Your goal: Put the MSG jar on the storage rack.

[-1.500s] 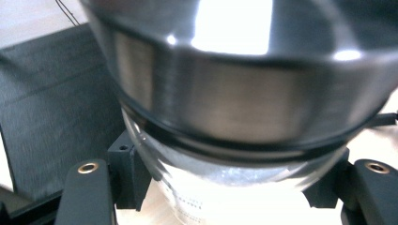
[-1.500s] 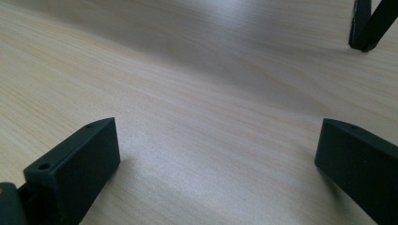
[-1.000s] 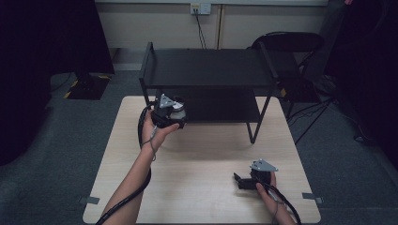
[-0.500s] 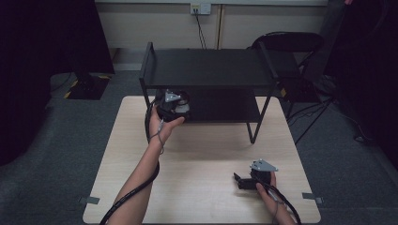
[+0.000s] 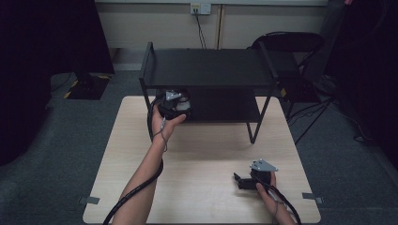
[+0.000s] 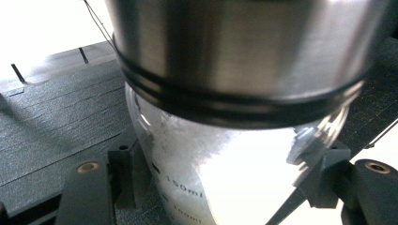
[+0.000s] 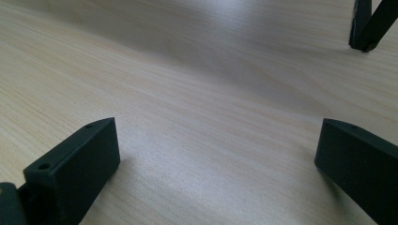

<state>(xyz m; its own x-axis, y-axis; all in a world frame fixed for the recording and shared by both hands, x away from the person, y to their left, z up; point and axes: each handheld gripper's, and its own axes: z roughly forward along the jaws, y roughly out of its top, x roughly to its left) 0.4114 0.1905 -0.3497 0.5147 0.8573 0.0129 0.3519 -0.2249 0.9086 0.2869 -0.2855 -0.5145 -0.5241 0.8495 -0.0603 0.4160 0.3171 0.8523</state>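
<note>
While a glass jar (image 6: 234, 178) with a brushed metal lid (image 6: 239, 56) and printed volume marks is seen up close in the left gripper view, it is clamped between the jaws of the left gripper (image 5: 174, 104). It is held at the front edge of the lower tier of a black shelf rack (image 5: 206, 70). The right gripper (image 7: 216, 164) is rested low on the wooden table (image 5: 206, 154), near its front right corner, jaws spread wide with bare wood between them.
</note>
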